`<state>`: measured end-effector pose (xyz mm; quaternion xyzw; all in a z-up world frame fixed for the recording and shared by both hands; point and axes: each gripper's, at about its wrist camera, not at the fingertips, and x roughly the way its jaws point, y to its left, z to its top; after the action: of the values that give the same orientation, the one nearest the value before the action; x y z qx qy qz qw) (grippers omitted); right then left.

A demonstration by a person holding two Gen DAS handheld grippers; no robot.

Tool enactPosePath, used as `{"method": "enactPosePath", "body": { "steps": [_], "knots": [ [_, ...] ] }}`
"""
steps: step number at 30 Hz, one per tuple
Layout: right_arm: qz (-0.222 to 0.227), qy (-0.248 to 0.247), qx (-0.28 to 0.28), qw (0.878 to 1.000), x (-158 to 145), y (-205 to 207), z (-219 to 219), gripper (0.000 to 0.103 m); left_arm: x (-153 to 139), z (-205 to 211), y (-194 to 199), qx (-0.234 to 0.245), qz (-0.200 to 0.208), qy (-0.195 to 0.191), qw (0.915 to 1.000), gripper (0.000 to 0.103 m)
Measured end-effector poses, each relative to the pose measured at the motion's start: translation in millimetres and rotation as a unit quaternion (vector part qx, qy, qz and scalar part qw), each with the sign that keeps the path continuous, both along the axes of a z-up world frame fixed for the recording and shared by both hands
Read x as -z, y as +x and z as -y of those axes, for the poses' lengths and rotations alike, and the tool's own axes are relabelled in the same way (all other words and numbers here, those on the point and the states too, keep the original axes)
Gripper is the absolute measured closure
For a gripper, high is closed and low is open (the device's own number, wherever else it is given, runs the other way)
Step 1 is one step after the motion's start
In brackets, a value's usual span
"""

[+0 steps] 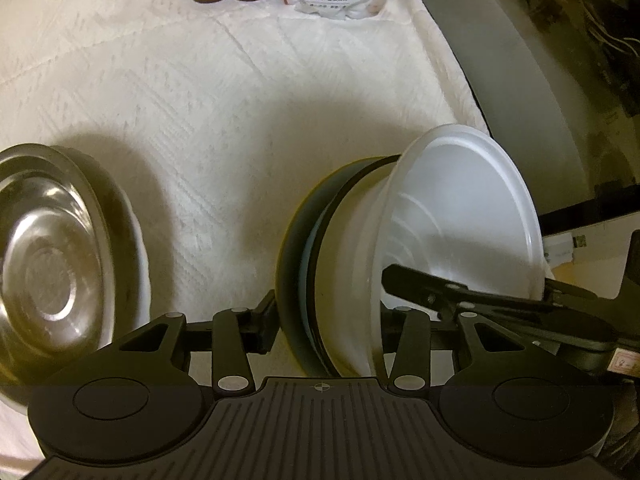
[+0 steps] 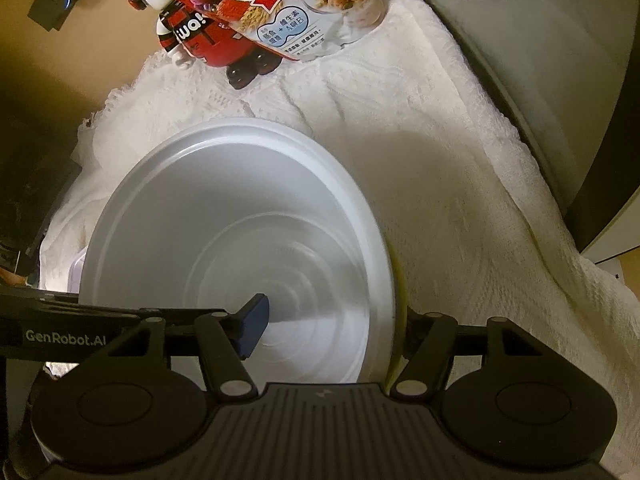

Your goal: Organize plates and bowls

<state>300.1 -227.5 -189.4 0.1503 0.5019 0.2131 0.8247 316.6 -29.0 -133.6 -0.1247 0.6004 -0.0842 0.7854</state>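
White cloth (image 1: 248, 128) spread over the work surface, creased and textured. On it, toward the left in the left wrist view, a steel bowl (image 1: 48, 256) nested in a white dish, well apart from the rest. To the right, a white plastic bowl (image 1: 460, 220) sitting in a dark-rimmed plate (image 1: 296, 280) with a pale blue band inside the rim. Left gripper (image 1: 332, 328) straddling the near edge of this stack, jaws fairly wide, one finger outside the dark rim, the other lost behind the white bowl; firm contact impossible to confirm. Right gripper (image 2: 332, 320) set across the white bowl's (image 2: 240, 220) wall, its blue-padded finger (image 2: 252, 326) inside the basin, the other outside by a yellowish rim; pads pressing or not, cannot tell. At the far edge of the cloth, a cereal bag (image 2: 296, 4) and a red toy figure (image 2: 200, 36), upright, close together.
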Motion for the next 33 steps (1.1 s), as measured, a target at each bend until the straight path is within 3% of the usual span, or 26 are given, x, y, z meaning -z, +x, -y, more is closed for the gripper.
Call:
{"method": "enactPosePath", "body": {
  "steps": [22,33],
  "knots": [
    [-0.012,0.000,-0.022,1.000,-1,1,-37,0.038,-3,-33,-10,-0.021,-0.005,0.007,0.9997,0.057],
    [-0.034,0.019,-0.029,0.999,7,8,-33,0.038,-7,-27,-3,-0.020,-0.001,0.024,0.9995,0.057]
  ]
}}
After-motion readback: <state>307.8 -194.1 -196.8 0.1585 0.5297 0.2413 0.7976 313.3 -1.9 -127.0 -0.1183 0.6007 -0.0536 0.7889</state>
